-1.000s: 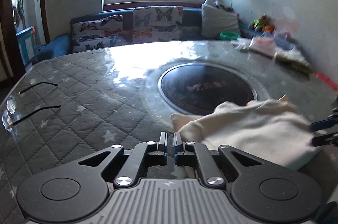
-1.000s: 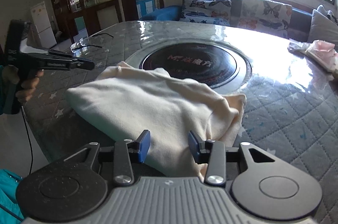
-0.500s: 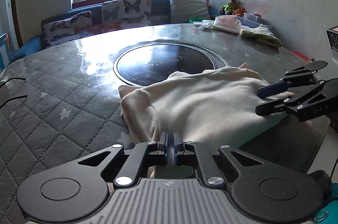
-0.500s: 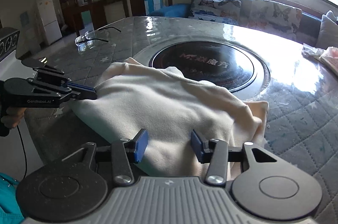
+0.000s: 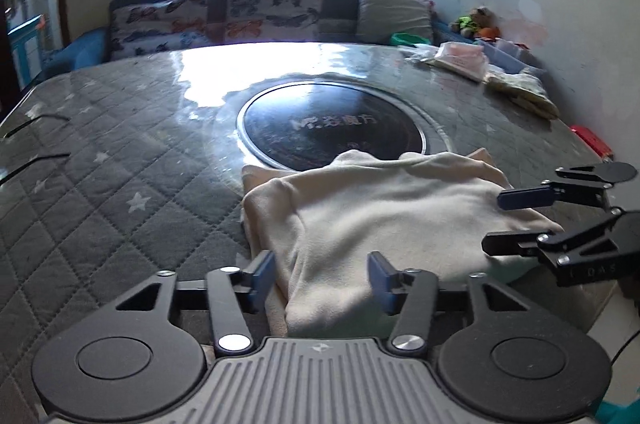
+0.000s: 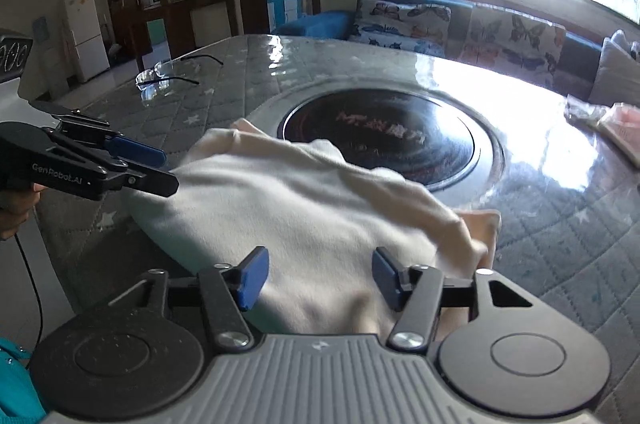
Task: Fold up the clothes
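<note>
Left wrist view, left to right: spectacles (image 5: pixel 28 148) at the far-left edge of the quilted table (image 5: pixel 120 184), well apart from the work; dark round inset (image 5: pixel 332 128) at centre; cream garment (image 5: pixel 380 220) bunched at the near edge, partly over the inset's rim. Left gripper (image 5: pixel 322 274) released, jaws spread either side of the garment's near-left hem, probably to pinch that edge. Right gripper (image 5: pixel 508 220) at the garment's right side, also released, fingers parted just over the cloth, likely placed for a matching grasp. Fold not yet tidy.
</note>
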A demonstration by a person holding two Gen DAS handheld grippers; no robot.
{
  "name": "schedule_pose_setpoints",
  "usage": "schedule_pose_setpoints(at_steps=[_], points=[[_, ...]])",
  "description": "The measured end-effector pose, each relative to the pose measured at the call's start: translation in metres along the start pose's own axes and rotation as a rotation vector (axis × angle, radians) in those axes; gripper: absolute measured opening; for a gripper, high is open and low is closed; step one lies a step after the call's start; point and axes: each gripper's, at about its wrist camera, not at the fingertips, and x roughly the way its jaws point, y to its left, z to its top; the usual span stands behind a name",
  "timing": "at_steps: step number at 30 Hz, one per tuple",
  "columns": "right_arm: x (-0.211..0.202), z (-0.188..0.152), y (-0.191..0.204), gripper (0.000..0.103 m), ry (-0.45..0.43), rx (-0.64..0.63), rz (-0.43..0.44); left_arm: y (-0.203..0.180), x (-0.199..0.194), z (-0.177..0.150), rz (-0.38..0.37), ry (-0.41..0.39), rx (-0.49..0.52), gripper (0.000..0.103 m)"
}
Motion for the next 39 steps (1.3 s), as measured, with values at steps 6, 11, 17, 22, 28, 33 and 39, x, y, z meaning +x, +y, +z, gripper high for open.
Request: schedule_pose_setpoints(at_steps=[6,11,17,22,28,33,39], points=[[0.0,0.01,0.012,0.072,-0.036,-0.013,0.005,0.001,-0.005,0.004,0.06,-0.003,-0.047,0.085],[0.0,0.016,0.027,0.081,-0.06,-0.063,0.01,0.002,-0.008,0.005,0.107,-0.009,-0.054,0.095],[0.004,0.023,0.049,0.091,-0.07,-0.129,0.03,0.005,-0.006,0.004,0.149,0.013,-0.07,0.102],[0.008,0.028,0.065,0.095,-0.081,-0.189,0.046,0.006,-0.007,0.004,0.177,0.014,-0.076,0.103],[0.015,0.03,0.085,0.097,-0.085,-0.268,0.073,0.01,-0.006,0.006,0.202,0.021,-0.1,0.103],[0.023,0.027,0.101,0.097,-0.07,-0.33,0.095,0.014,-0.001,0.006,0.217,0.038,-0.11,0.103],[0.029,0.023,0.118,0.093,-0.066,-0.388,0.113,0.024,0.002,0.007,0.224,0.056,-0.15,0.103]])
